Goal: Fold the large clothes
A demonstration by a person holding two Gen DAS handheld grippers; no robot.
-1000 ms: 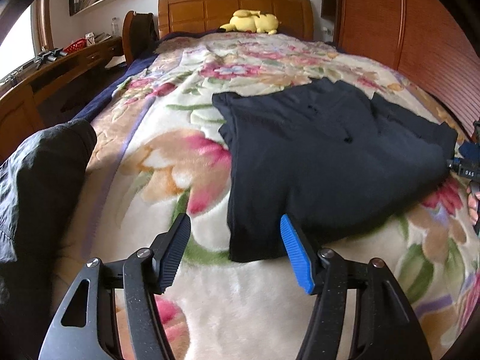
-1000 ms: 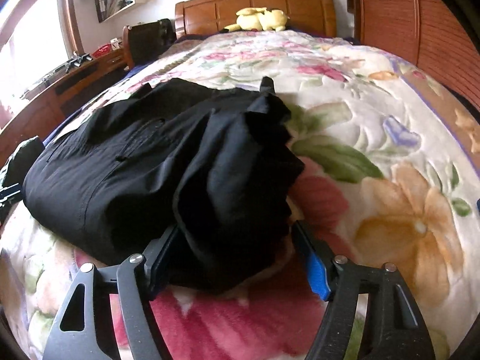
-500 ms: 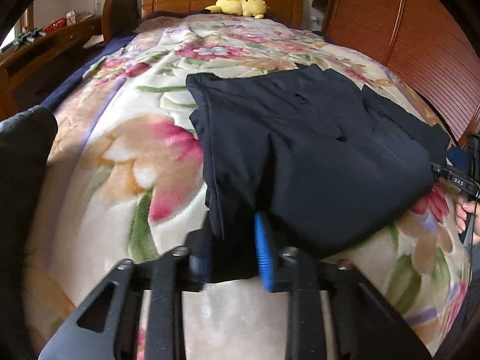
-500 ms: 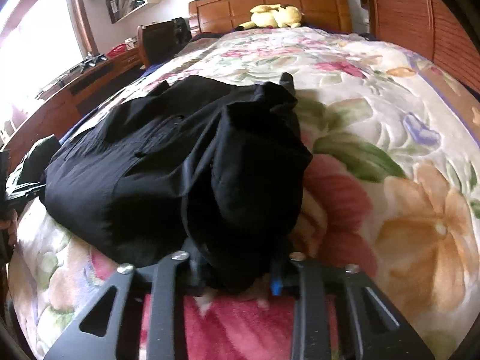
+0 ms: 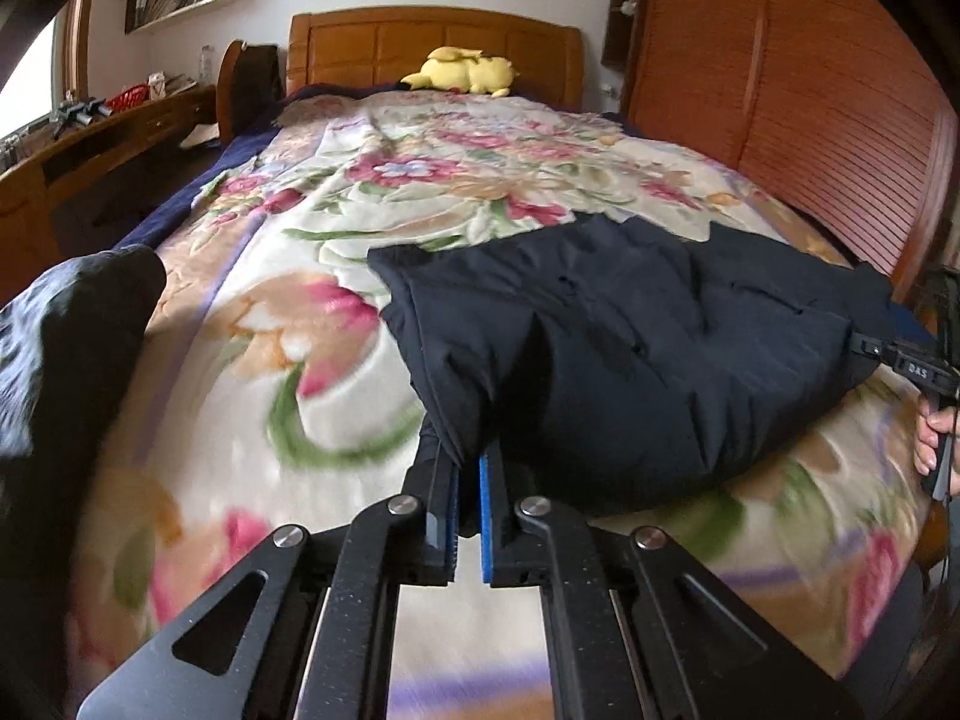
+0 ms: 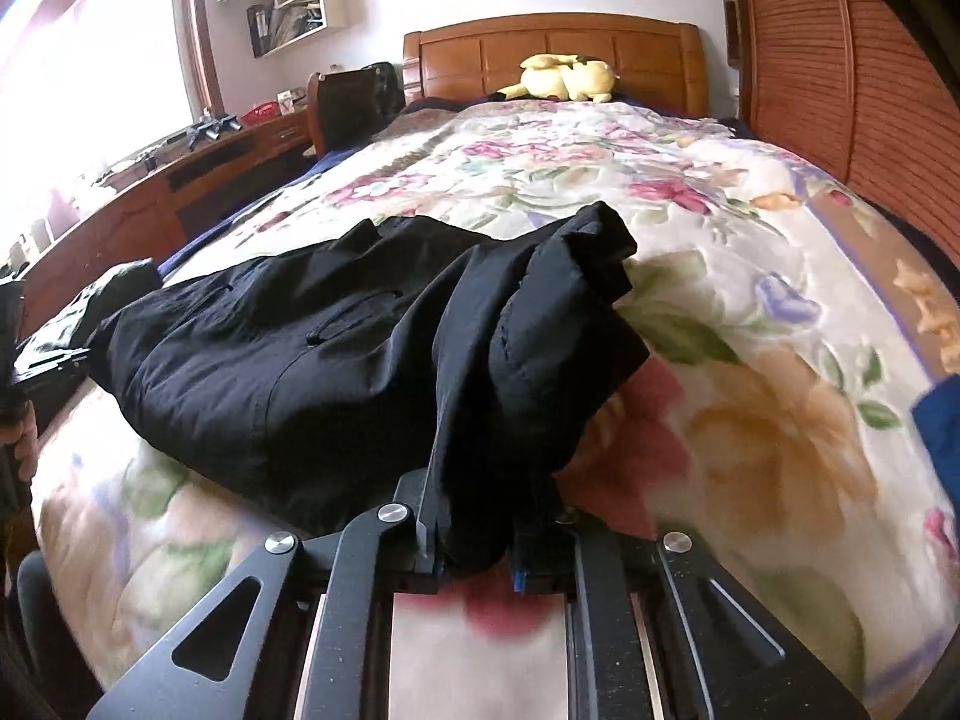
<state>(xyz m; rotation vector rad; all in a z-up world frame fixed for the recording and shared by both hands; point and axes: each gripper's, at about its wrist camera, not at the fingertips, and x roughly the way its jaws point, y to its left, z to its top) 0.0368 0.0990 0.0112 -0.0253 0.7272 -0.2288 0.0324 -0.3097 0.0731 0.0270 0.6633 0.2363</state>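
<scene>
A large dark navy garment [image 5: 636, 348] lies partly folded across the near end of a bed with a floral blanket [image 5: 288, 324]. My left gripper [image 5: 469, 468] is shut on the garment's near left corner. In the right wrist view the same garment [image 6: 336, 360] looks black, with a bunched fold at its right side. My right gripper [image 6: 474, 522] is shut on that bunched near edge. Each gripper shows at the edge of the other's view: the right one [image 5: 924, 360] and the left one [image 6: 18, 360].
A yellow plush toy [image 5: 465, 69] lies by the wooden headboard [image 5: 432, 42]. A slatted wooden wall [image 5: 810, 108] runs along the right of the bed. A desk [image 5: 90, 144] stands left. Another dark cloth [image 5: 66, 348] lies at the bed's left edge.
Both grippers went from open to shut on the garment's near edge. Both have then lifted and pulled the cloth slightly towards me.
</scene>
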